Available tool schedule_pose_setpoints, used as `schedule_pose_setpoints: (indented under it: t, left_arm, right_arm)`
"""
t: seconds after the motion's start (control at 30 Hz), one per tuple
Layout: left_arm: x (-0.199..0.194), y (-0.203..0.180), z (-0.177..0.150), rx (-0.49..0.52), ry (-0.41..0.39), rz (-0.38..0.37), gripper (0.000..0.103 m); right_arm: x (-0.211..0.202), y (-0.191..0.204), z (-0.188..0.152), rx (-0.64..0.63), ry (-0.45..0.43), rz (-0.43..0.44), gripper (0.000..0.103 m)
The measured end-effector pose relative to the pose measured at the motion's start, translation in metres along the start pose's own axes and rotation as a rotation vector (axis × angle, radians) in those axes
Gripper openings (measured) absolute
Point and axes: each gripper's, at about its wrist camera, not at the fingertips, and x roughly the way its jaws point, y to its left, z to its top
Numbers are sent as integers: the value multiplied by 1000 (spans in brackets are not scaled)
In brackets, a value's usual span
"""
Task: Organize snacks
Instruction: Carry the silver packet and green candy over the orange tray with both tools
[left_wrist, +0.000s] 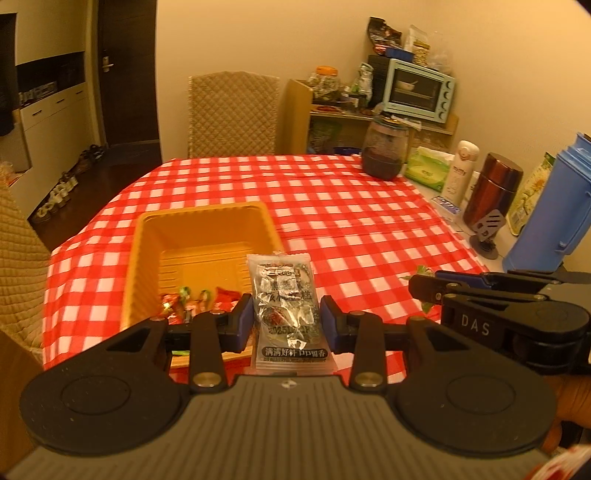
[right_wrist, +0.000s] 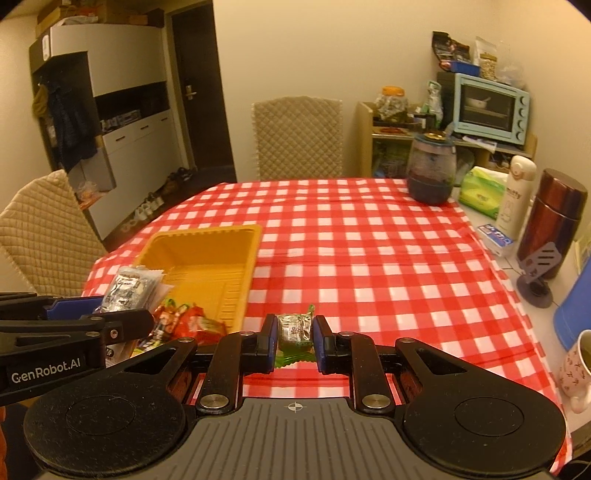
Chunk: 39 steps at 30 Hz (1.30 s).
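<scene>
A yellow plastic tray (left_wrist: 207, 225) sits on the red checked tablecloth and holds several red snack packets (left_wrist: 184, 299) at its near end. My left gripper (left_wrist: 286, 317) is shut on a silver snack packet (left_wrist: 284, 295), held upright just right of the tray's near corner. My right gripper (right_wrist: 294, 338) is shut on a small green snack packet (right_wrist: 294, 330) above the cloth, right of the tray (right_wrist: 207, 254). The left gripper with the silver packet (right_wrist: 129, 288) shows at the left of the right wrist view, by the red packets (right_wrist: 184, 321).
A dark glass jar (right_wrist: 432, 170), green tissue pack (right_wrist: 480, 192), white flask (right_wrist: 517, 192), brown thermos (right_wrist: 550, 225), blue jug (left_wrist: 550, 210) and mug (right_wrist: 576, 369) line the table's right edge. Quilted chairs (right_wrist: 299, 136) stand at the far and left sides.
</scene>
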Motion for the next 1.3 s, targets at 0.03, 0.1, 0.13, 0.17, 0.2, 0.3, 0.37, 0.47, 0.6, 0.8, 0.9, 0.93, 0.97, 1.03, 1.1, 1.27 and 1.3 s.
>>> schedule_pose_setpoints:
  t: [0.03, 0.1, 0.13, 0.17, 0.2, 0.3, 0.37, 0.47, 0.6, 0.8, 0.9, 0.93, 0.97, 1.03, 1.1, 1.27, 1.3]
  left_arm:
    - [-1, 2, -1, -3, 1, 5, 35]
    - [-2, 8, -2, -11, 1, 14, 35]
    - [-3, 11, -3, -14, 1, 17, 35]
    - [-4, 13, -3, -16, 1, 21, 35]
    - [-5, 15, -3, -19, 0, 24, 35]
    - [-7, 22, -4, -30, -1, 32, 35]
    - [-7, 25, -4, -38, -3, 38, 35]
    - [-7, 30, -4, -48, -3, 44, 35]
    - [-6, 37, -5, -58, -4, 51, 35]
    - [-4, 45, -4, -70, 0, 63, 35]
    - [-2, 50, -5, -75, 4, 71, 35]
    - [-1, 51, -5, -77, 5, 72, 35]
    - [1, 52, -5, -79, 7, 74, 35]
    - [4, 55, -4, -84, 11, 77, 35]
    - [8, 58, -4, -88, 16, 79, 35]
    - [20, 64, -3, -96, 28, 82, 35]
    - [22, 65, -2, -98, 32, 82, 35]
  right_arm:
    - [1, 3, 0, -4, 0, 5, 20]
    - [3, 8, 0, -13, 1, 13, 20]
    - [5, 10, 1, -16, 2, 17, 20]
    - [5, 12, 1, -19, 3, 21, 20]
    - [7, 15, 1, -23, 5, 25, 20]
    - [10, 21, 1, -35, 9, 36, 20]
    - [12, 25, 2, -42, 11, 41, 20]
    - [16, 30, 3, -51, 13, 48, 20]
    - [21, 35, 4, -61, 17, 53, 20]
    - [31, 42, 5, -71, 27, 66, 20]
    - [37, 44, 5, -73, 35, 73, 20]
    - [40, 44, 5, -74, 37, 75, 20]
    - [42, 45, 5, -75, 39, 77, 20]
    - [46, 46, 5, -76, 45, 81, 20]
    - [50, 46, 5, -75, 48, 84, 20]
    - [63, 46, 9, -73, 58, 90, 20]
    - [66, 47, 9, -71, 60, 92, 20]
